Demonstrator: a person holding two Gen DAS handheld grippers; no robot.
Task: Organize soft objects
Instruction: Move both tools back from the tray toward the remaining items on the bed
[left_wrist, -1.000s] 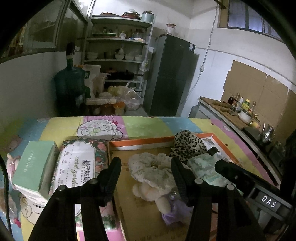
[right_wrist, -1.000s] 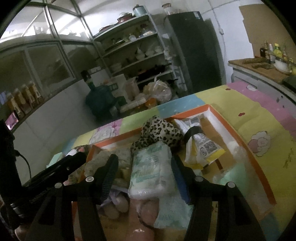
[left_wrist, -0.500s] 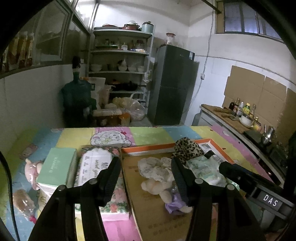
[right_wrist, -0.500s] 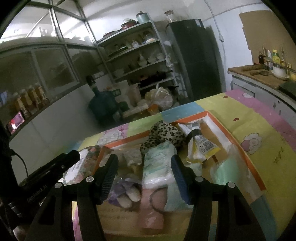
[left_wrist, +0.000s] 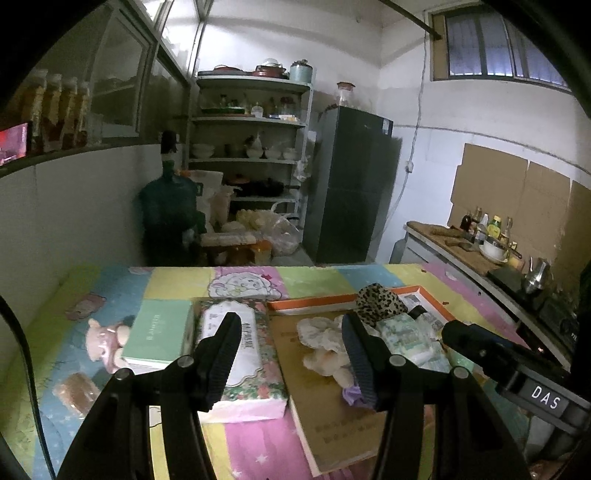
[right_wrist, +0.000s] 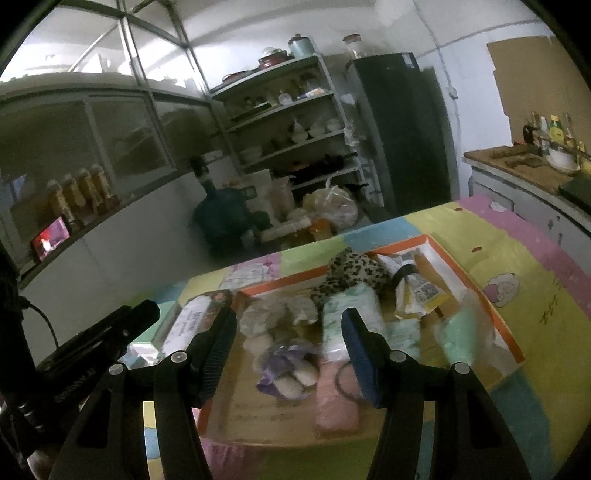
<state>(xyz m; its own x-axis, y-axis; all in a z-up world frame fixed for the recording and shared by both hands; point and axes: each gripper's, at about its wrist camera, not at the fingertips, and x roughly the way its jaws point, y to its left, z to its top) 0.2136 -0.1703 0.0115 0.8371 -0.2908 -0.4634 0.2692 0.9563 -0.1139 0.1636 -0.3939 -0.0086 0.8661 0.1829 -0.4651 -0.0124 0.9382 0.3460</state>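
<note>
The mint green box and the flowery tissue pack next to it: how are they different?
The mint green box is plain, with faint lettering; the flowery tissue pack has a busy floral border around a white label. The box looks stiff and sharp-edged, the pack soft and rounded. The pack looks longer than the box. Both lie flat, side by side, outside the orange-rimmed tray.

Left gripper (left_wrist: 290, 356) hovering with jaws spread wide — gripping nothing, right gripper (right_wrist: 290, 349) hovering alongside at its right, jaws likewise spread — both pointing forward.

Dim room, pale light from upper windows, fisheye-curved dark edges, right view motion-blurred
</note>
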